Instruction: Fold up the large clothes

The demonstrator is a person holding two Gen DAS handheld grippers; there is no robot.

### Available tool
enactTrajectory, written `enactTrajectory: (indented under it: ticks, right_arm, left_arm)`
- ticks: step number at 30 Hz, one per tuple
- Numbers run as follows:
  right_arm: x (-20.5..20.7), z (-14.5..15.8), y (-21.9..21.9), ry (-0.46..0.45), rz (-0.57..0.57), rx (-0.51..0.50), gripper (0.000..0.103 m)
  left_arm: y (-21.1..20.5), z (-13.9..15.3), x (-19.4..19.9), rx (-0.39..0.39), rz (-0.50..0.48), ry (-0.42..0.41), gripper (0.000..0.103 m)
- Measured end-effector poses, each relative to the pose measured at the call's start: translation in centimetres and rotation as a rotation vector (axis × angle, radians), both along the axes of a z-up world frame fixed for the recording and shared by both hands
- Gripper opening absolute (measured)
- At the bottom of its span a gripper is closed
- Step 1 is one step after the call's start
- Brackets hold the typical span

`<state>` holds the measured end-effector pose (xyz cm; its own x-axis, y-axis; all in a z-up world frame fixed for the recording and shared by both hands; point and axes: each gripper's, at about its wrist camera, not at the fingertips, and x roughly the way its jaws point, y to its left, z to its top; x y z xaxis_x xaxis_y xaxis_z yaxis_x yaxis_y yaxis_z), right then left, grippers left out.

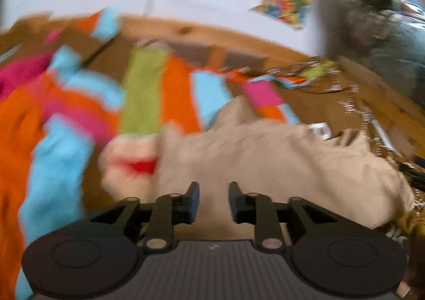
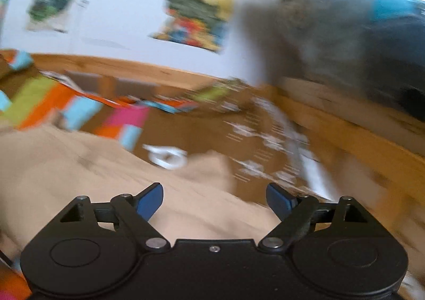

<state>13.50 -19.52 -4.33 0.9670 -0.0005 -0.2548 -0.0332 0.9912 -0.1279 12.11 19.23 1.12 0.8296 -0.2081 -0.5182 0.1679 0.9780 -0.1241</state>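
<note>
Both hand-held grippers, left (image 1: 214,200) narrowly and right (image 2: 214,200) widely parted, empty above beige garment (image 1: 265,156).

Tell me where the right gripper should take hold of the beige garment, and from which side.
Probably grip the raised, pointed flap at the far edge of the beige garment, coming straight forward and down with the right gripper. That flap stands up off the brown bedcover while the rest lies flat, and the jaws are already wide open. Blur hides the finer folds.

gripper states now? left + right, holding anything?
Left gripper: open, narrow gap, empty, above the beige garment.
Right gripper: open wide, empty, over the same garment.
</note>
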Motion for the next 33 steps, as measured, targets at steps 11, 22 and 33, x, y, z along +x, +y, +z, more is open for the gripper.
enactTrajectory:
  ticks: [11, 22, 33]
  right_arm:
    - [5.5, -3.0, 5.9, 0.198, 0.047, -0.079, 0.081]
    - [3.0, -7.4, 4.5, 0.240, -0.021, 0.066, 0.087]
    - [0.5, -2.3, -0.8, 0.246, -0.031, 0.079, 0.088]
  left_arm:
    - [-10.9, -2.6, 10.3, 0.043, -0.180, 0.081, 0.066]
    - [-12.5, -7.7, 9.2, 0.284, -0.198, 0.050, 0.054]
    - [-7.4, -2.9, 2.0, 0.001, 0.027, -0.027, 0.100]
